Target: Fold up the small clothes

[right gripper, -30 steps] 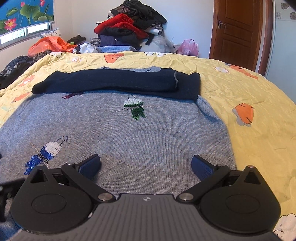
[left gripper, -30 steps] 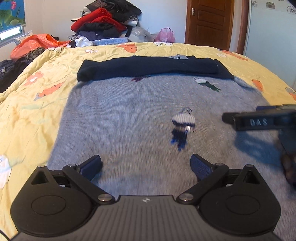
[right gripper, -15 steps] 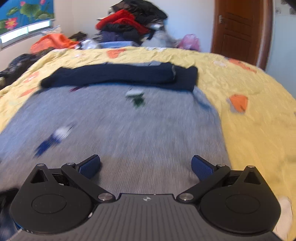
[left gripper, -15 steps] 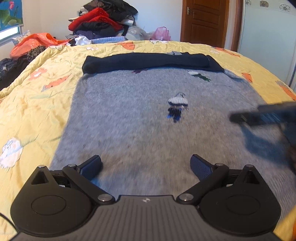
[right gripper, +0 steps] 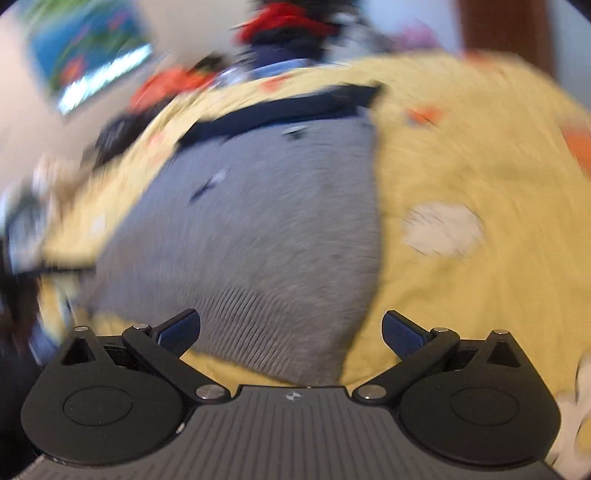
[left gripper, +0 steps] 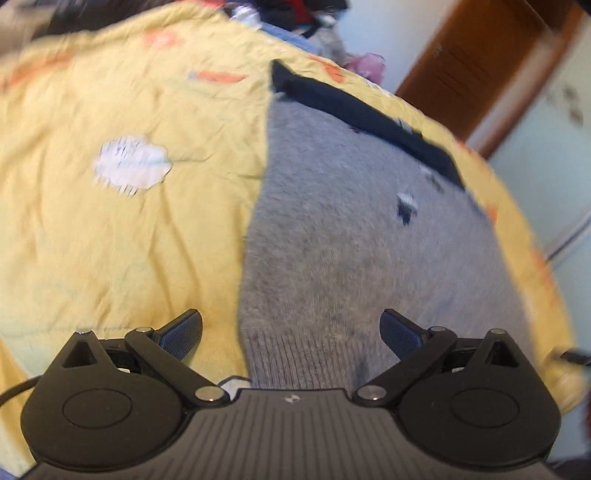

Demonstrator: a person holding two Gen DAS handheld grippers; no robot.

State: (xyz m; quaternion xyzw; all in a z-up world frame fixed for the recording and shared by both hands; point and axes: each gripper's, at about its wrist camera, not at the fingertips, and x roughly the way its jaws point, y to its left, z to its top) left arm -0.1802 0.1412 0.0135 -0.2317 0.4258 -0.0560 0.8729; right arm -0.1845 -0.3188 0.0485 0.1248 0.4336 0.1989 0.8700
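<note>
A grey knitted sweater (left gripper: pixel 362 251) lies flat on the yellow bedspread (left gripper: pixel 122 229), its navy sleeves (left gripper: pixel 365 118) folded across the far end. My left gripper (left gripper: pixel 291 334) is open over the near left corner of the ribbed hem (left gripper: pixel 295 362), one finger over the bedspread, the other over the knit. In the blurred right wrist view the same sweater (right gripper: pixel 266 229) shows, and my right gripper (right gripper: pixel 291 332) is open above the near right corner of the hem (right gripper: pixel 273 332). Nothing sits between either pair of fingers.
A heap of red and dark clothes (right gripper: pixel 291 33) sits beyond the bed's far end. A brown door (left gripper: pixel 487 62) stands at the right. A blue picture (right gripper: pixel 88 55) hangs on the left wall. The bedspread (right gripper: pixel 461 288) extends wide on both sides of the sweater.
Both grippers have pulled back from the sweater's middle to its near hem, the left swinging to the left corner and the right to the right corner. Both views are tilted and blurred by motion.
</note>
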